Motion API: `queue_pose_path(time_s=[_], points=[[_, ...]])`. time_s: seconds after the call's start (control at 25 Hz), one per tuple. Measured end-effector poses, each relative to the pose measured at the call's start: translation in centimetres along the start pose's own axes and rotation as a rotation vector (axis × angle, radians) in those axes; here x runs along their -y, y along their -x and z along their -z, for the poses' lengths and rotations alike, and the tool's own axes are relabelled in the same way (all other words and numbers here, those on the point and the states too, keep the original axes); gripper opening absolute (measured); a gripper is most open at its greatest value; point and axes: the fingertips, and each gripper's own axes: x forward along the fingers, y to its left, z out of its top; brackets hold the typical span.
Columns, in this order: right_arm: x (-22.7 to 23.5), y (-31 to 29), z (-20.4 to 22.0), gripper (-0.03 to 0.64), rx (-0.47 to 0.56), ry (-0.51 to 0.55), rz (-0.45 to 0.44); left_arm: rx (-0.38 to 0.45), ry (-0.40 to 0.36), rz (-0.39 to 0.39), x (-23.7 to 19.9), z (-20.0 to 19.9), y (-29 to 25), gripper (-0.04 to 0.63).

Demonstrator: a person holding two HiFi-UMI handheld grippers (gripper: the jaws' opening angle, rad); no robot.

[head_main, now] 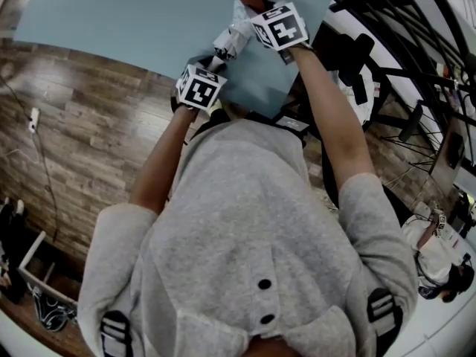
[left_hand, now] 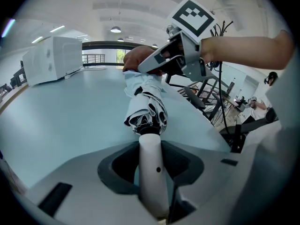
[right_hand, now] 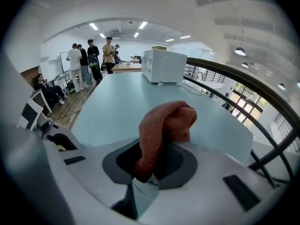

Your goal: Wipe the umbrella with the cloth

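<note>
Left gripper (left_hand: 152,168) clamps the white handle (left_hand: 151,146) of the folded pale fabric umbrella (left_hand: 147,104), while the right gripper (right_hand: 157,165), pinching a rust-red knitted cloth (right_hand: 166,125), seems mid-wipe at its twelve-o'clock end, next likely stroking toward six.

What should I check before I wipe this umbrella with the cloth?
1. The left gripper is clamped on the umbrella handle: ok.
2. The right gripper is clamped on the cloth: ok.
3. A fold of cloth sticks out past the jaws for wiping: ok.
4. The umbrella canopy is folded shut: ok.
5. The cloth is touching the canopy: cannot tell; the right gripper covers that spot in the left gripper view.
</note>
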Motion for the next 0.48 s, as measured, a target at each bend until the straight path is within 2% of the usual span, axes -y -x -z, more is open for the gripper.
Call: queue_pose_path(time_s=[0.48], points=[[-2.6,-0.1,0.5,0.077,-0.051,0.002,-0.086,-0.001,0.007,-0.001,0.1,0.1,0.2,0.155]])
